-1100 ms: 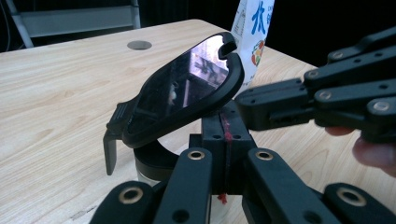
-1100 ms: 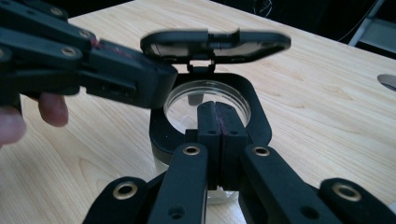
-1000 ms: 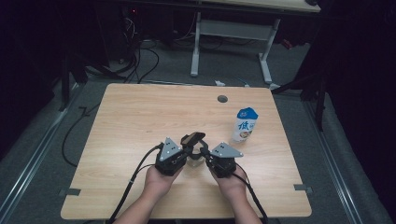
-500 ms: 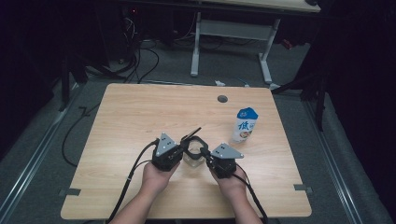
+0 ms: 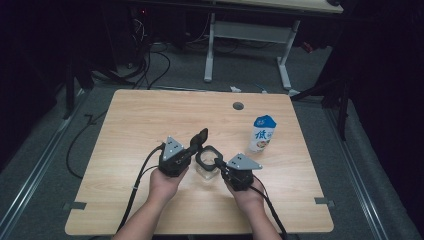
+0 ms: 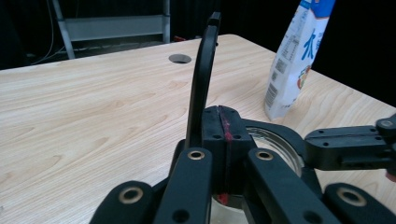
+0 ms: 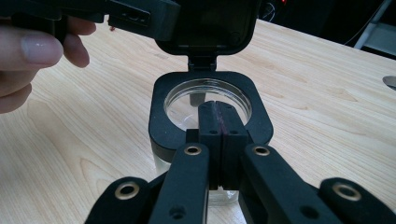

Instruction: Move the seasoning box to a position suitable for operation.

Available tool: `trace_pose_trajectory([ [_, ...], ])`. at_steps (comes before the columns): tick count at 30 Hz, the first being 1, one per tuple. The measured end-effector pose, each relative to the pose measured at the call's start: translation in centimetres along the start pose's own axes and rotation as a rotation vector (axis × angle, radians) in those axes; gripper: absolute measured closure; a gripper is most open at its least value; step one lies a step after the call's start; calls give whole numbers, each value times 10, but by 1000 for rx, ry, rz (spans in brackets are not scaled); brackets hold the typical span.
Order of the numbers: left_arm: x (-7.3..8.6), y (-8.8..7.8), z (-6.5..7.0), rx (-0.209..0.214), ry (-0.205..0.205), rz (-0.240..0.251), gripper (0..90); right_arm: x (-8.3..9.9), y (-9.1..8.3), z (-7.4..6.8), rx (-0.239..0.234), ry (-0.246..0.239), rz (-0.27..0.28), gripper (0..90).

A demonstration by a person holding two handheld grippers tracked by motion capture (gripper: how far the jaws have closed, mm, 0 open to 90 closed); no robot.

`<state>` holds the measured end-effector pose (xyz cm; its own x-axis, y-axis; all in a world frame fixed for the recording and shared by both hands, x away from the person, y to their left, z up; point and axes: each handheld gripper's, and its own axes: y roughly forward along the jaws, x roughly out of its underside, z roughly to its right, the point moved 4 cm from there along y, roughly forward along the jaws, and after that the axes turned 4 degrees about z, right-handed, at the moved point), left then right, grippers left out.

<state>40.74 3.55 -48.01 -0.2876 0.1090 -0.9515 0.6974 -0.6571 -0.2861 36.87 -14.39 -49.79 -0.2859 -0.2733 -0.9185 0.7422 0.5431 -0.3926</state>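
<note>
A small clear jar (image 5: 206, 170) with a black collar (image 7: 161, 116) and a hinged black lid (image 5: 200, 138) stands at the table's front middle. The lid (image 7: 210, 23) is tipped up on its hinge, and the jar's round mouth lies bare. My left gripper (image 5: 193, 151) is shut, its closed jaws (image 6: 223, 123) beside the upright lid (image 6: 203, 79), and I cannot tell whether they touch. From the other side my right gripper (image 5: 219, 162) is also shut. Its closed jaws (image 7: 218, 119) rest on the collar's near edge, with nothing between them. A hand (image 7: 32, 51) holds the left gripper.
A blue-and-white milk carton (image 5: 262, 133) stands upright right of the jar, also seen in the left gripper view (image 6: 299, 56). A round cable hole (image 5: 238, 106) lies near the table's far edge. Cables trail from both grippers over the front edge. A desk frame stands beyond on the floor.
The lid has swung up from lying low to standing upright. The left gripper shifted a little with it. The right gripper stayed on the collar.
</note>
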Motion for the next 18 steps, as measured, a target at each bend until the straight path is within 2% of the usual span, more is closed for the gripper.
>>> trace_pose_trajectory([
  [18, 0, 2, -5, -25, -13, -10, 900, 1, 0, 0, -4, -6, 4, 900],
])
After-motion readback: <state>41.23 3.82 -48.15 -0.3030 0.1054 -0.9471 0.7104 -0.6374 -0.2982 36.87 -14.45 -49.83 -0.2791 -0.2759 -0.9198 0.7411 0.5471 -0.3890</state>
